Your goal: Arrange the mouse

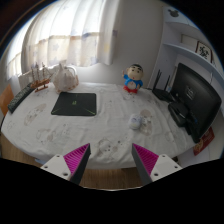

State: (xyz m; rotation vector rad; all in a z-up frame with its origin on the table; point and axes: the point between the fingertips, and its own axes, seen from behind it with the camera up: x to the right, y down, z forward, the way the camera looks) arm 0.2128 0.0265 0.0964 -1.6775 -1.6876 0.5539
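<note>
A white mouse (139, 121) lies on the pale patterned tablecloth (90, 130), right of the middle. A black mouse mat (74, 104) lies flat to its left, further back. My gripper (113, 160) is open and empty, fingers wide apart, above the table's near edge. The mouse is beyond the fingers, ahead of the right finger (152, 158). The mat is ahead of the left finger (72, 160).
A black monitor (196, 98) and a router with antennas (160, 92) stand at the right. A blue and red figurine (133, 79) stands at the back. A white bag (64, 75) sits at the back left, a keyboard (19, 98) at the far left.
</note>
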